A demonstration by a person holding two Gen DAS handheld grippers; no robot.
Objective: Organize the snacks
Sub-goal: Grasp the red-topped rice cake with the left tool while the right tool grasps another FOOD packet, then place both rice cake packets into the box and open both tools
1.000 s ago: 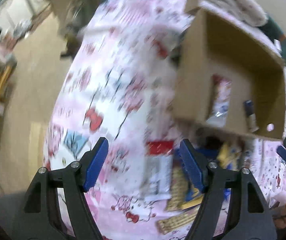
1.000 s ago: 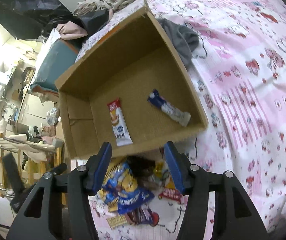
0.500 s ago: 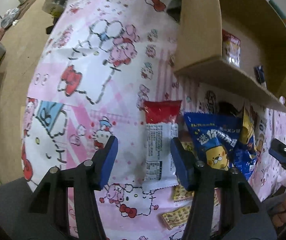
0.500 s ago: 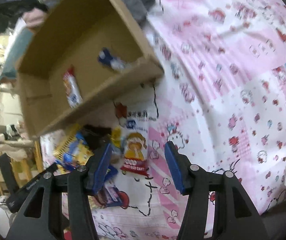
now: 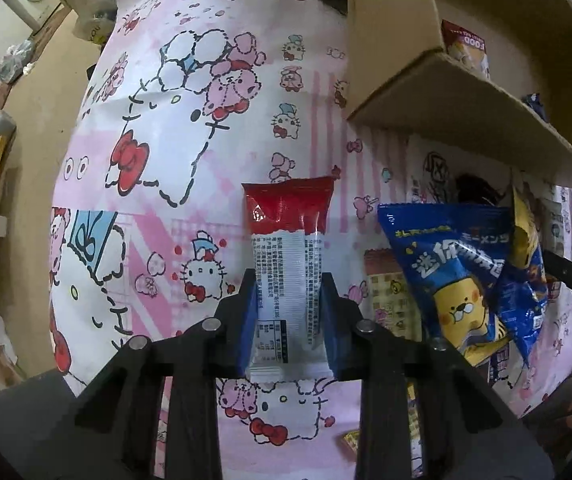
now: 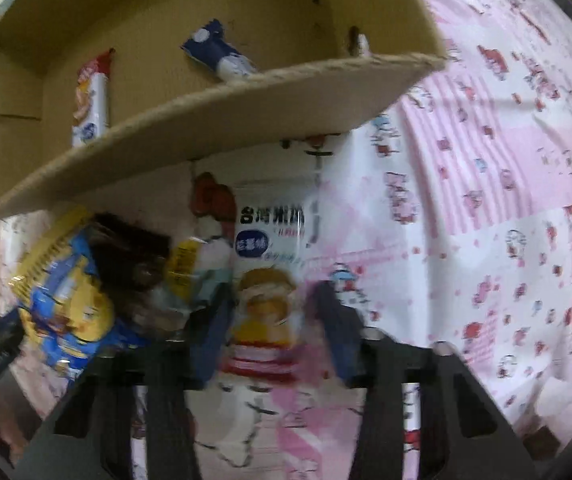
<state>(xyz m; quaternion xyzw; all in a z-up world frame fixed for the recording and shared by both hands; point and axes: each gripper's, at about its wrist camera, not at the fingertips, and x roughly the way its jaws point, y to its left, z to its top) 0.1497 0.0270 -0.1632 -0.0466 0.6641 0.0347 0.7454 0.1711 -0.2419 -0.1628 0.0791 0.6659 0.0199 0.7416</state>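
Left gripper point(image 5: 288, 312), 6 o'clock of left wrist view: blue fingers point(image 5: 247, 320) pressed against both long edges of a red-topped white snack packet with printed text point(image 5: 288, 264), clamped on it. Packet lies flat on the pink-and-white cartoon-print bedsheet point(image 5: 173, 128), red end pointing to 12 o'clock.

At 3 o'clock of that packet, just beside: blue puffed snack bag with yellow bear cartoon point(image 5: 458, 272), overlapping a yellow-and-blue bag point(image 5: 526, 248) and a dark wrapper point(image 5: 476, 190) behind it. Small tan cracker packets point(image 5: 386, 292) partly under the blue bag.

Further, 1–2 o'clock: open brown cardboard box point(image 5: 466, 96) on the bedsheet, near wall facing camera. Inside show a red-and-white snack bar point(image 5: 468, 50) and a dark blue wrapper point(image 5: 536, 104), mostly hidden by the wall.

Right gripper point(image 6: 275, 328), right wrist view, blurred: blue fingers point(image 6: 338, 328) apart, one each side of a white packet with blue label and yellow-hatted figure point(image 6: 269, 256), lying on the bedsheet; contact cannot be told. At 9 o'clock: the snack pile, blue-yellow bag point(image 6: 65, 300), dark wrapper point(image 6: 129, 256). At 12 o'clock the box point(image 6: 213, 120), holding the red-and-white bar point(image 6: 89, 100) and a blue-and-white stick packet point(image 6: 219, 56), well apart from each other.
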